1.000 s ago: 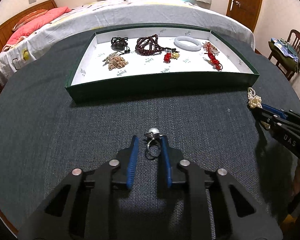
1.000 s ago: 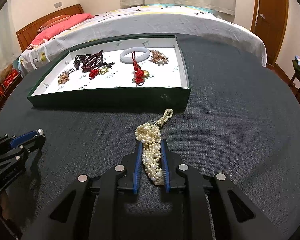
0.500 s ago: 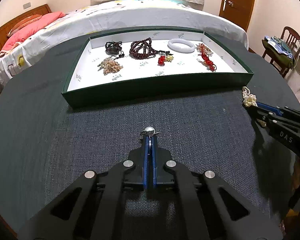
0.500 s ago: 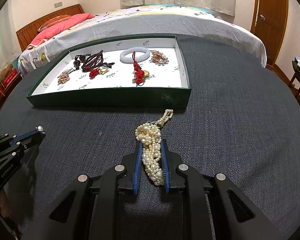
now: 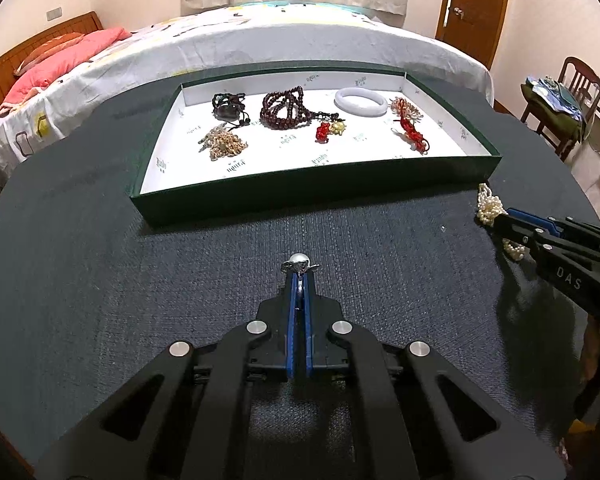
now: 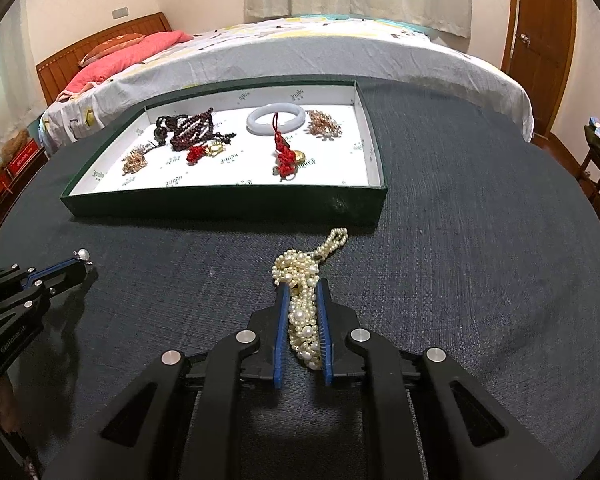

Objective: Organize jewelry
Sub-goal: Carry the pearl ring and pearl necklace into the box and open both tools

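My left gripper [image 5: 299, 276] is shut on a silver ring with a pearl [image 5: 298, 265], which sticks out past the blue pads just above the dark tablecloth. My right gripper [image 6: 301, 288] has a bundled pearl necklace [image 6: 305, 320] between its pads, its jaws closing and pressing on the beads. The necklace's thin end [image 6: 336, 238] trails toward the tray. The green tray with a white floor [image 5: 316, 196] lies beyond both grippers. It holds a white bangle [image 5: 361, 102], a dark red bead strand [image 5: 286, 106], a red knot charm [image 5: 414, 134] and gold-coloured chains [image 5: 222, 144].
A round table under dark cloth [image 5: 140, 300] carries everything. A bed [image 5: 300, 36] stands right behind the table. A wooden chair with clothes [image 5: 572, 92] is at the right, and a brown door [image 5: 476, 4] is behind it.
The left jaws, open around the ring a second ago, have shut on it. The right jaws have drawn slightly tighter on the pearls. Neither hand has shifted.
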{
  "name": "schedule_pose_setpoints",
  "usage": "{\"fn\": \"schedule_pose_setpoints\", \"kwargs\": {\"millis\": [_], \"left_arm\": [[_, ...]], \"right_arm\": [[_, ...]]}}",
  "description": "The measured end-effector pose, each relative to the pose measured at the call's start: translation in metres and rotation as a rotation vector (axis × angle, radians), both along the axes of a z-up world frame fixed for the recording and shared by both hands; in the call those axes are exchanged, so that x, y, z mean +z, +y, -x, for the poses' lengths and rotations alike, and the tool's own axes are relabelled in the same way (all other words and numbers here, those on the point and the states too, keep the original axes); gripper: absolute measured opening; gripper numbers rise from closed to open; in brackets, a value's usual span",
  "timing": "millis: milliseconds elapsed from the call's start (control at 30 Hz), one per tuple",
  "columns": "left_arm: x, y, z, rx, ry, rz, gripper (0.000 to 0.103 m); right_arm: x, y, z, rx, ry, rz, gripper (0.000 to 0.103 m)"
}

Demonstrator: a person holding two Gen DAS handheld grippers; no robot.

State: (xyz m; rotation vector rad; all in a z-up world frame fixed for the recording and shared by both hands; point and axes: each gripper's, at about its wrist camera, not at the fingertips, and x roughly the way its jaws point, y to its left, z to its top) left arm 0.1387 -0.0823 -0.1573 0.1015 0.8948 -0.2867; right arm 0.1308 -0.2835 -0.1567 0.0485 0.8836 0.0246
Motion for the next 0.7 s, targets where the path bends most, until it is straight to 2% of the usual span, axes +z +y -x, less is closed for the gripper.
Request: {"fn": "schedule_pose_setpoints", "kwargs": {"millis": [700], "left_arm": [[0.037,0.007,0.000,0.005,-0.087,0.044,0.004]], "right_arm": [[0.045,0.006,0.013,0.007,-0.115,-0.030,0.011]]}}
